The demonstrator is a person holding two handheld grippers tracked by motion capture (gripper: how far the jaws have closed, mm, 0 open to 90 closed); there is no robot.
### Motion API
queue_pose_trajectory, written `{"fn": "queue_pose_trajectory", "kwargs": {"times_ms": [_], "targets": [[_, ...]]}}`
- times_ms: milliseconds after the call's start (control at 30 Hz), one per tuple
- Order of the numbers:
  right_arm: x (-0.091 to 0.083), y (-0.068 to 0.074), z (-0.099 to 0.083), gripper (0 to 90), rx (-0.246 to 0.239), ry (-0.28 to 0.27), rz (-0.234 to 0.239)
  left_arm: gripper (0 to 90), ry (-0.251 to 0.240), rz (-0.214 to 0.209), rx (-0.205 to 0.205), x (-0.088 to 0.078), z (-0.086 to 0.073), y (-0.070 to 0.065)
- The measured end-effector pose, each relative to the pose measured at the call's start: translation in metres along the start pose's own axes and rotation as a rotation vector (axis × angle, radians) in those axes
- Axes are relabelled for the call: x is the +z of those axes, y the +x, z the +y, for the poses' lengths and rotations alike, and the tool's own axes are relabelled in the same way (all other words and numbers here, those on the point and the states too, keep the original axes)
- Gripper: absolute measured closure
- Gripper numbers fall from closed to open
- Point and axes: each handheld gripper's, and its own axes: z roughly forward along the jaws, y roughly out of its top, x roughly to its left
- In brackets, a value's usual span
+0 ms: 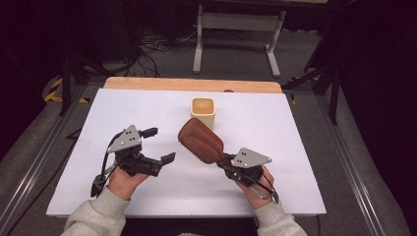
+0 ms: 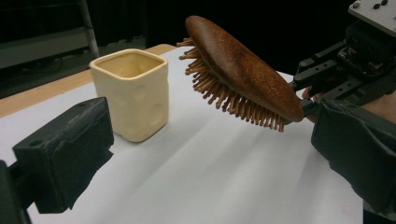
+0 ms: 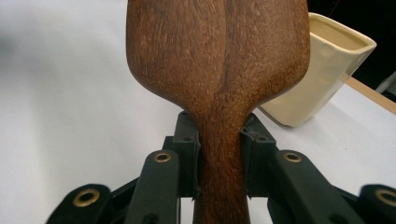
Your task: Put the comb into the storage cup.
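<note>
brown wooden hairbrush (image 1: 199, 140), oval, grainy back up, bristles downward.

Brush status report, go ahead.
Right claw shut on brush handle, brush off the table, bristles down. Left claw open, empty. Cup just beyond brush; nothing between.

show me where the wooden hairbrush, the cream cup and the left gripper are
wooden hairbrush (image 1: 199, 140): high view, on the brown back of its head.
cream cup (image 2: 140, 100): left gripper view, on its front wall.
left gripper (image 1: 156, 145): high view, midway between its open fingers.
</note>
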Motion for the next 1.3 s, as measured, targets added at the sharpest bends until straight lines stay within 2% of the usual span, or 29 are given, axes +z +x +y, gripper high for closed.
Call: {"fn": "queue_pose_trajectory", "kwargs": {"times_ms": [200,333,433,633,800,1100,1233,1300], "targets": [[0.000,0.000,-0.001,71.7,0.001,-0.002,0.004,0.4,0.007,-0.014,-0.014,0.017,0.005,-0.002],[0.000,0.000,-0.001,71.6,0.000,-0.004,0.003,1.0,0.021,-0.037,-0.005,0.026,0.007,-0.002],[0.000,-0.001,-0.001,71.6,0.002,-0.005,0.007,1.7,0.054,-0.065,0.023,0.032,0.009,-0.002],[-0.001,0.000,0.000,71.6,-0.002,-0.007,0.009,2.7,0.066,-0.100,-0.005,0.043,0.011,-0.001],[-0.001,0.001,-0.001,71.5,-0.010,-0.010,0.000,2.7,0.077,-0.102,-0.025,0.049,0.011,-0.002],[-0.001,0.002,-0.001,71.5,-0.020,-0.016,0.000,5.0,0.124,-0.115,-0.035,0.061,0.008,-0.004],[-0.001,0.003,0.000,71.4,-0.027,-0.021,0.002,9.0,0.133,-0.146,-0.045,0.066,0.007,-0.006],[-0.001,0.004,0.000,71.4,-0.031,-0.022,0.001,10.7,0.137,-0.149,-0.044,0.067,0.008,-0.008]]}}
